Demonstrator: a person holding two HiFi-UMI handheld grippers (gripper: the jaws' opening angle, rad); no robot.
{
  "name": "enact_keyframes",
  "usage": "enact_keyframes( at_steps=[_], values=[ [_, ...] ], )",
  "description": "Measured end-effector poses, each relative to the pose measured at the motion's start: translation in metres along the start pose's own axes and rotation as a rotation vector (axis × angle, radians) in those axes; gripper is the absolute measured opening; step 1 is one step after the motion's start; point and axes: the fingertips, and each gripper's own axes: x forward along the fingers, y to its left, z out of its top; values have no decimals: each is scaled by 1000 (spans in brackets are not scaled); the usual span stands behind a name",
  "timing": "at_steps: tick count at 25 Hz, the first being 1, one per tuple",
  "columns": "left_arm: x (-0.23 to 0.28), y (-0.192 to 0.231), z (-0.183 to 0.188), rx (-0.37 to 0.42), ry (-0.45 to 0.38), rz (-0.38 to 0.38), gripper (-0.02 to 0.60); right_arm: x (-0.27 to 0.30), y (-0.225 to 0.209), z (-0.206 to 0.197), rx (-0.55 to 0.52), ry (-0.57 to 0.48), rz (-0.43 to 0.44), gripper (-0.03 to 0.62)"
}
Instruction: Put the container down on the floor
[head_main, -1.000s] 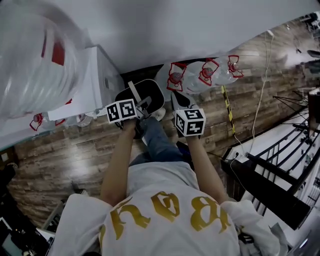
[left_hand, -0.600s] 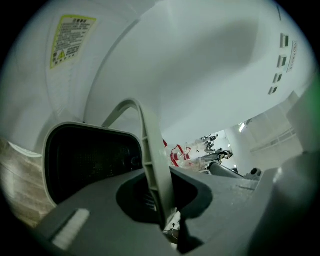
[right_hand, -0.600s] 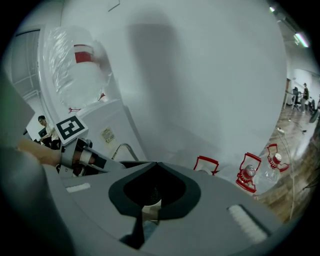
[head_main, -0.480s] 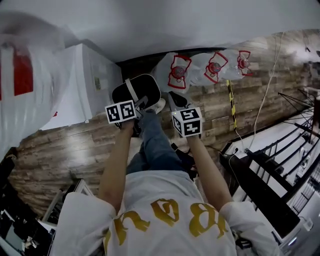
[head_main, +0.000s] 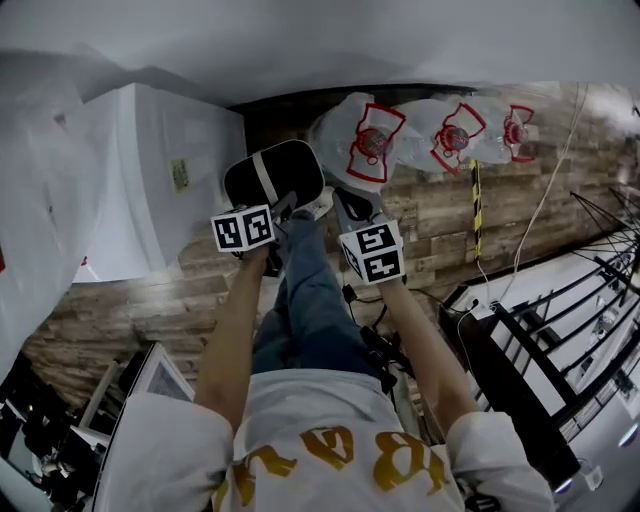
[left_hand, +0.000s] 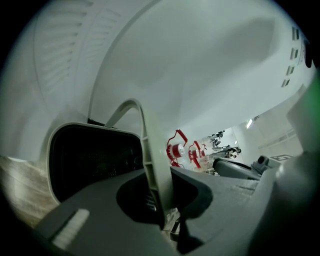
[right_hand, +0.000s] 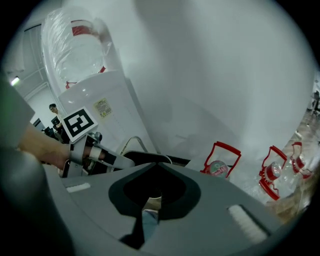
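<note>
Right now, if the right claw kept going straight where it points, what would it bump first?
Probably the rim of the black container held by the left claw, just past the shut right claw. Depth is hard to judge; the white wall lies beyond.

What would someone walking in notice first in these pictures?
Probably the black container, held by its pale handle in the left hand-held gripper, in the middle of the head view just beyond the person's legs. Next come the clear water bottles with red handles, lying in a row along the wall on the wood floor, and the tall white unit to the left.
</note>
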Motion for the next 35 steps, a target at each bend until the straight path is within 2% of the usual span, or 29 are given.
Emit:
enact_keyframes(
  at_steps=[8, 12, 18, 21, 35],
  values=[
    [30, 34, -11, 19, 3, 49, 29, 33, 1, -41, -48, 57, 59, 28],
    [46, 64, -13, 15, 3, 82, 29, 62, 6, -59, -50, 88, 90, 28],
    [80, 103, -15, 11, 1, 75, 29, 104, 6, -90, -166, 151, 126, 29],
    [90, 113, -22, 20, 6, 95, 29, 109, 4, -108, -162, 164, 148, 29],
    [139, 169, -32, 103, 51, 182, 29, 165, -23, -148, -175, 209, 126, 29]
  ],
)
